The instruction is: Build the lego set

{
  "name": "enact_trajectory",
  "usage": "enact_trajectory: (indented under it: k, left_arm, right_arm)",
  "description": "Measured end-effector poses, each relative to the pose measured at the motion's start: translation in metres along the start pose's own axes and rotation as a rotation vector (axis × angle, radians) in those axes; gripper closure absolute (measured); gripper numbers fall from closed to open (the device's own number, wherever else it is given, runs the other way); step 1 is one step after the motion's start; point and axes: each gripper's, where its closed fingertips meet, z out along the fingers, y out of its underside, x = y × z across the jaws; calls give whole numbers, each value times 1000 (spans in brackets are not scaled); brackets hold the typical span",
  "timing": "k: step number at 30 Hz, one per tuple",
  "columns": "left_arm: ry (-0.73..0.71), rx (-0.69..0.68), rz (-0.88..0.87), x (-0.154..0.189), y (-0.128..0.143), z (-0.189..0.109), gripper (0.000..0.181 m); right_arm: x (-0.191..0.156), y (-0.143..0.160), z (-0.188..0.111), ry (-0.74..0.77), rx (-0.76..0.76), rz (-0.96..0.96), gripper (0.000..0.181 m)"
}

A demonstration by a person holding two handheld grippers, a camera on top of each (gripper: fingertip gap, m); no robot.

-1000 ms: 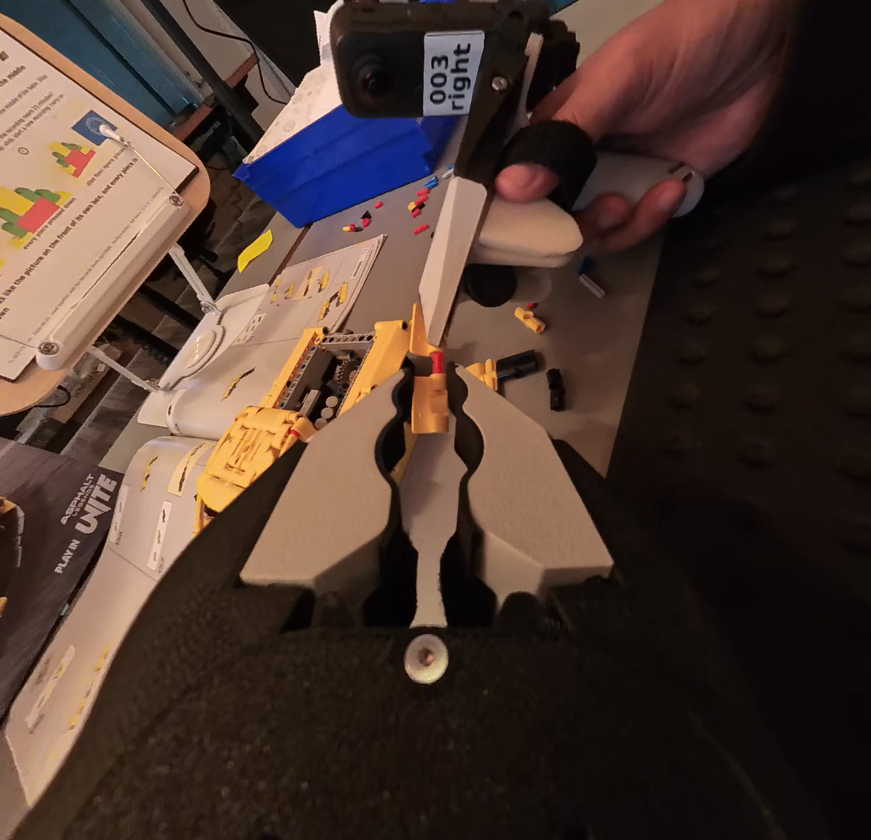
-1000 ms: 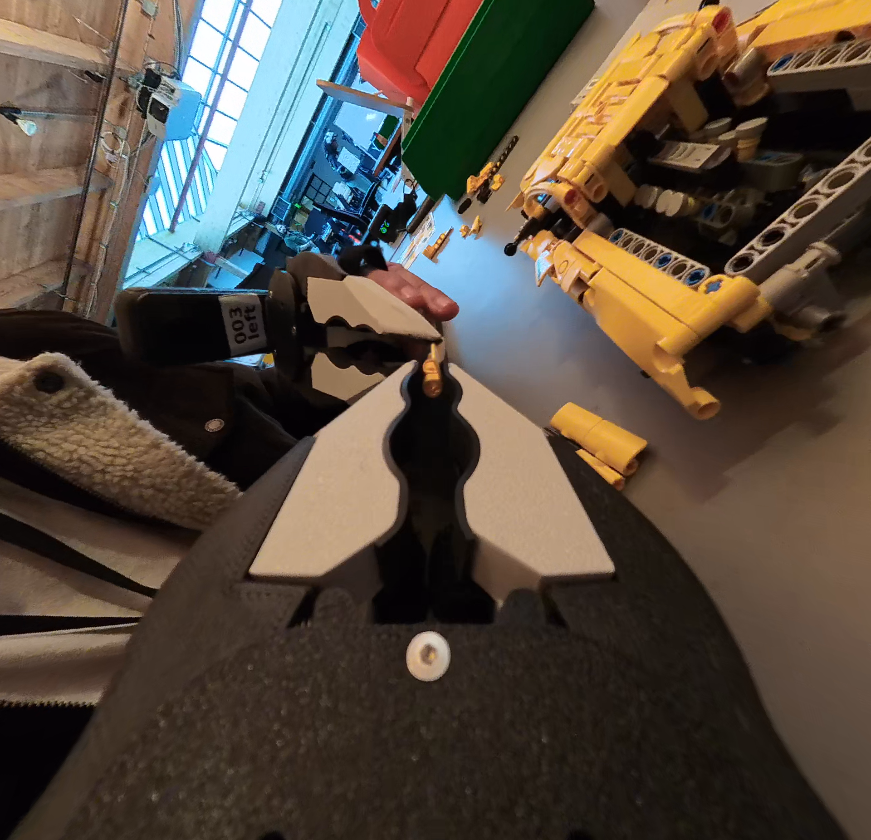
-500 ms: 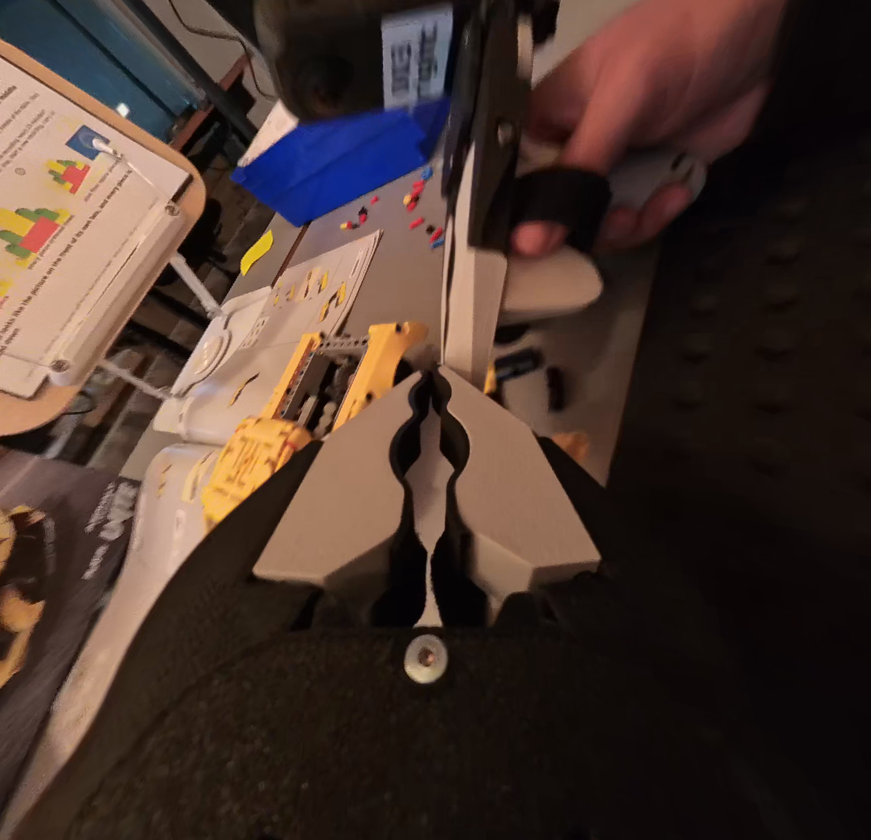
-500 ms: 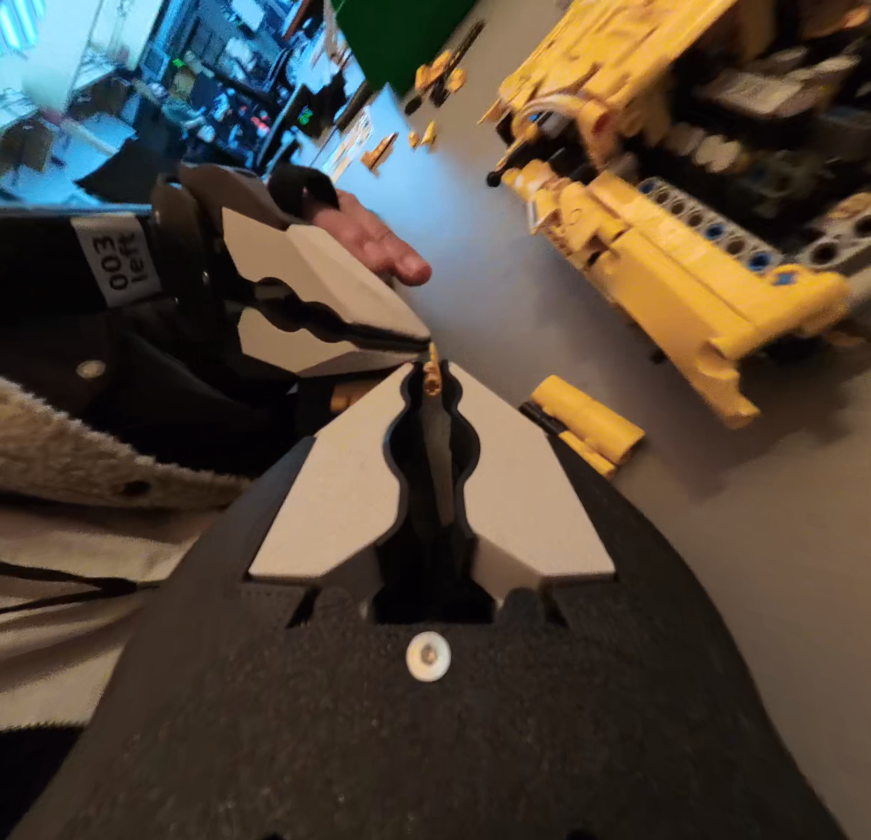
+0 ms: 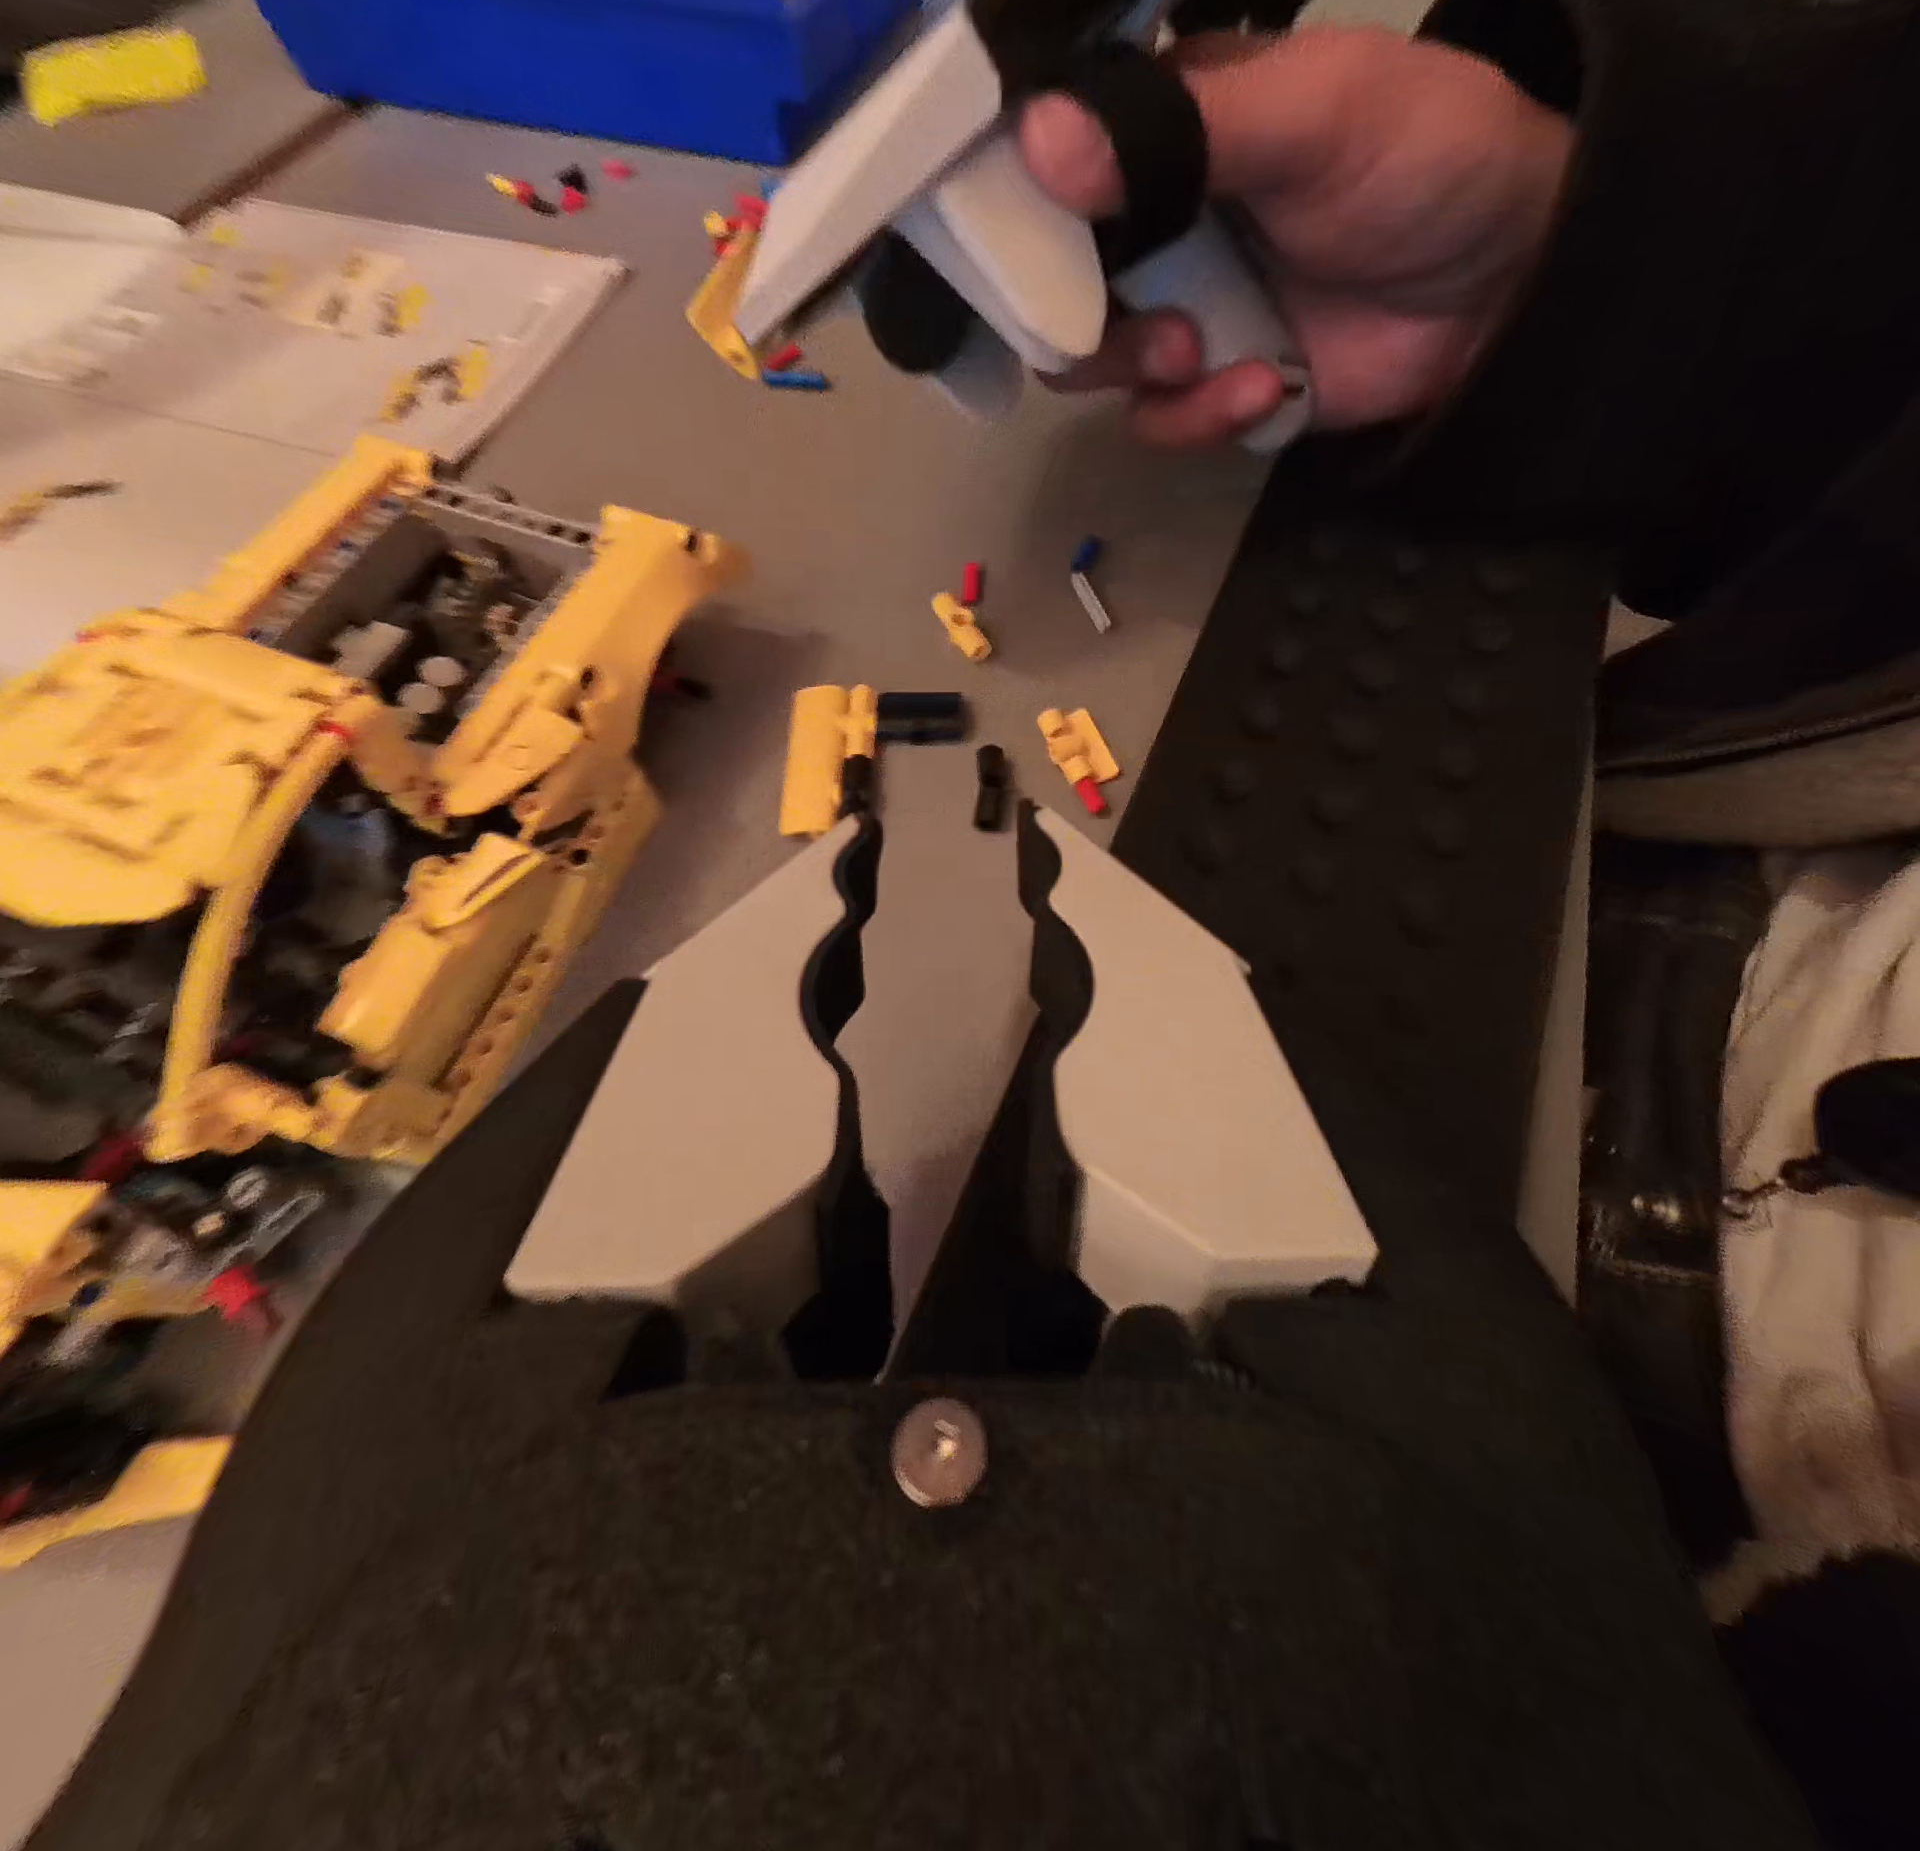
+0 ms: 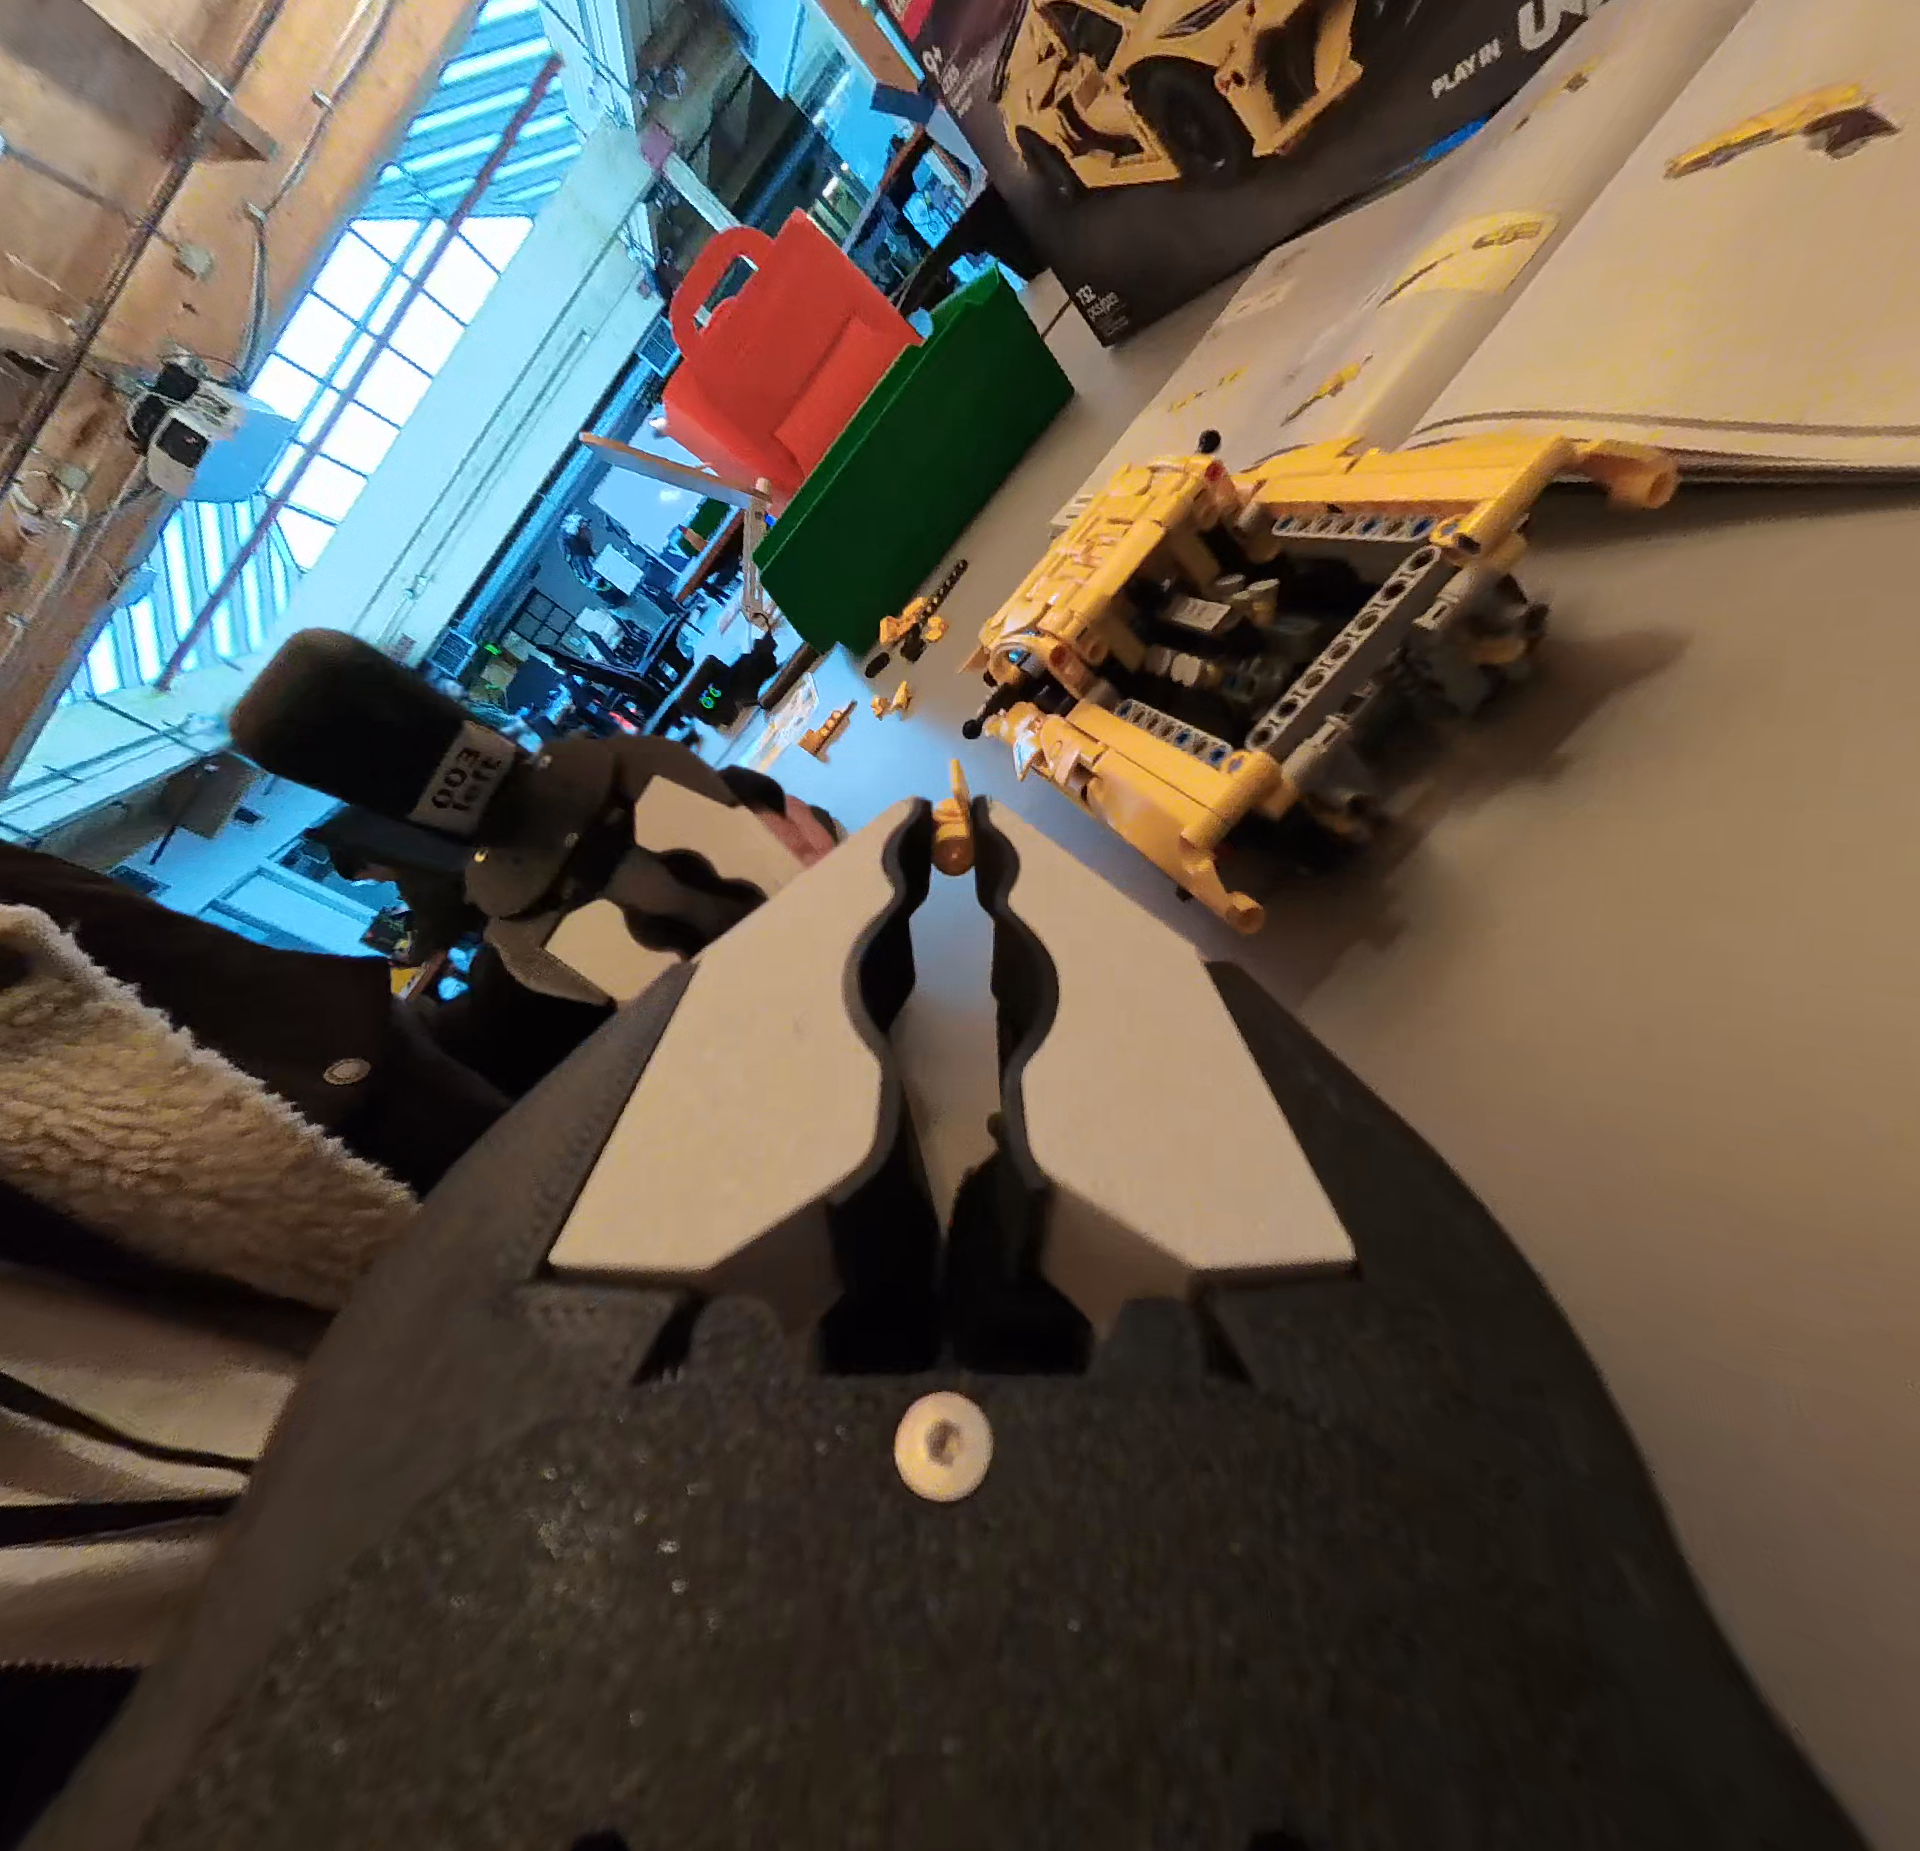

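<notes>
Here, right tool (image 6: 951, 830) pinching small yellow plastic piece (image 6: 953, 833), left tool (image 5: 940, 825) gaping, empty, studded yellow car model (image 5: 343, 793) beside.

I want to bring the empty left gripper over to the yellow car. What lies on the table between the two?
In the left wrist view, only bare grey table separates the open left gripper from the yellow car; the loose yellow piece lies just ahead.
</notes>
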Motion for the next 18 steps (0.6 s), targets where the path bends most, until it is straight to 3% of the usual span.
enact_trajectory:
  k: [5,8,13,18]
  left_arm:
    - [52,-152,-92,18,9,38,154]
    - [59,-202,67,31,8,52,164]
    - [246,-298,318,30,11,58,166]
    - [485,-391,214,43,23,50,170]
  right_arm:
    - [4,6,-12,70,-7,-88,175]
    - [1,4,-14,40,6,-72,174]
    - [0,0,-17,13,29,-49,174]
    - [0,-3,-20,-6,55,-22,174]
